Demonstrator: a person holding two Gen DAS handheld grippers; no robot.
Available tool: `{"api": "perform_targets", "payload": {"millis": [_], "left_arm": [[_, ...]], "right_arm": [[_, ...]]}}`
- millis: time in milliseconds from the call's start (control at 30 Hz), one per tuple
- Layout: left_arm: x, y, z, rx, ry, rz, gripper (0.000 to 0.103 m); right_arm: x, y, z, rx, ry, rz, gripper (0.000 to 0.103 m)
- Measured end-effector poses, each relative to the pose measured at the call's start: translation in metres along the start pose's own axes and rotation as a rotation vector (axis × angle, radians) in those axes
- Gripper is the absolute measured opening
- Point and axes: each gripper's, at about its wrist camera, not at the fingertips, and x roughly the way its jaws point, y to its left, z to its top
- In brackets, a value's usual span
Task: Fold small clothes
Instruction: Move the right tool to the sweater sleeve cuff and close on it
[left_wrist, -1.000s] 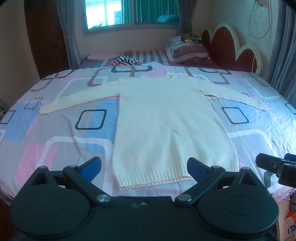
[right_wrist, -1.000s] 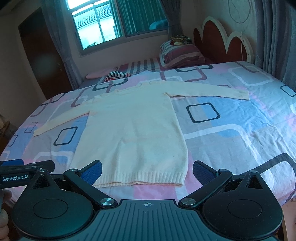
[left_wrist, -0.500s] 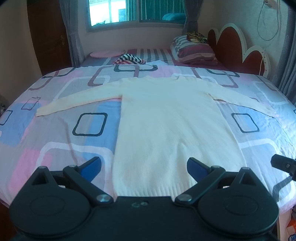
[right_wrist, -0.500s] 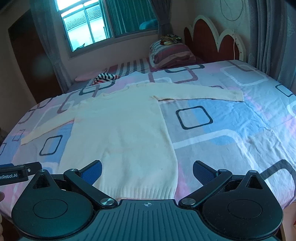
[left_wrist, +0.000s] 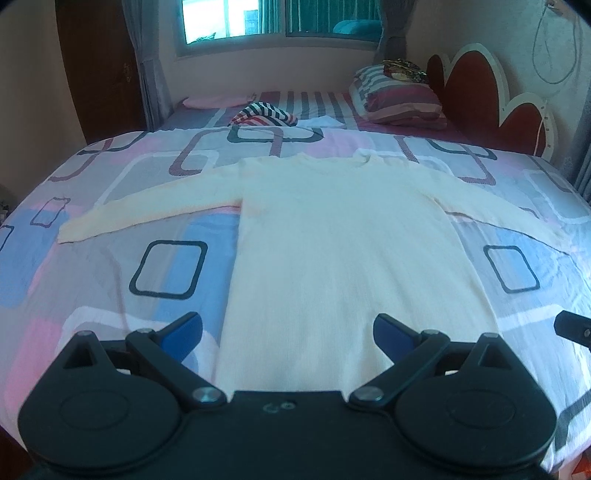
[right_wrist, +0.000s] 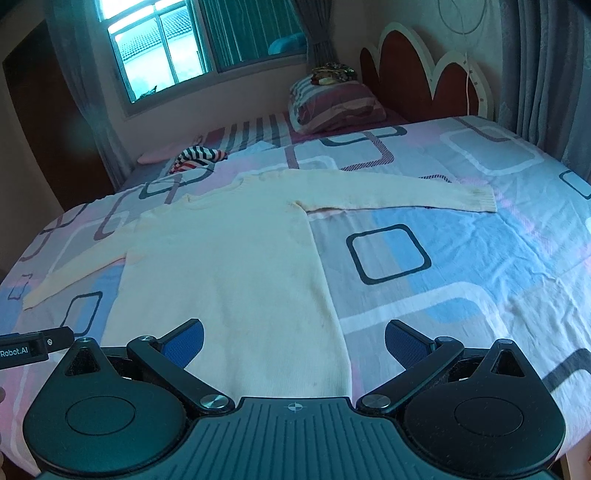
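Note:
A cream long-sleeved sweater (left_wrist: 340, 240) lies flat on the bed, neck away from me, both sleeves spread sideways. In the right wrist view the same sweater (right_wrist: 229, 266) has its right sleeve cuff (right_wrist: 480, 197) stretched toward the headboard side. My left gripper (left_wrist: 288, 332) hovers open over the lower body of the sweater, its hem hidden under the gripper body. My right gripper (right_wrist: 293, 341) is open above the sweater's lower right edge. Nothing sits between either pair of fingers.
The bed carries a patterned quilt (left_wrist: 166, 269) with rounded squares. A striped garment (left_wrist: 264, 115) and a striped pillow (left_wrist: 397, 98) lie at the far end by the headboard (left_wrist: 487, 96). The other gripper's tip (right_wrist: 33, 345) shows at the left edge of the right wrist view.
Both grippers have moved forward over the bed; the sweater's hem, visible earlier, is now hidden beneath them. Both stay open.

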Motion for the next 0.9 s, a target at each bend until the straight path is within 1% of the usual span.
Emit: {"api": "perform_targets", "payload": {"millis": [300,500,633,733,900], "left_arm": [[0.031,-0.004,0.032,-0.046,0.011,0.014,0.099],[0.059,-0.011,0.052,-0.071,0.009,0.051,0.099],[0.082,-0.014,0.061,-0.094,0.038,0.037,0.099],[0.099,-0.017,0.066,-0.111,0.069,0.019,0.099],[0.122,-0.03,0.07,-0.089,0.085,0.039,0.099]], "right_arm": [[0.032,-0.018,0.035,0.011,-0.004,-0.011,0.103],[0.059,-0.047,0.058,0.059,-0.012,-0.03,0.103],[0.08,-0.066,0.072,0.068,-0.014,-0.054,0.103],[0.099,-0.085,0.081,0.086,0.002,-0.069,0.103],[0.129,-0.121,0.093,0.112,0.014,-0.112,0.102]]}}
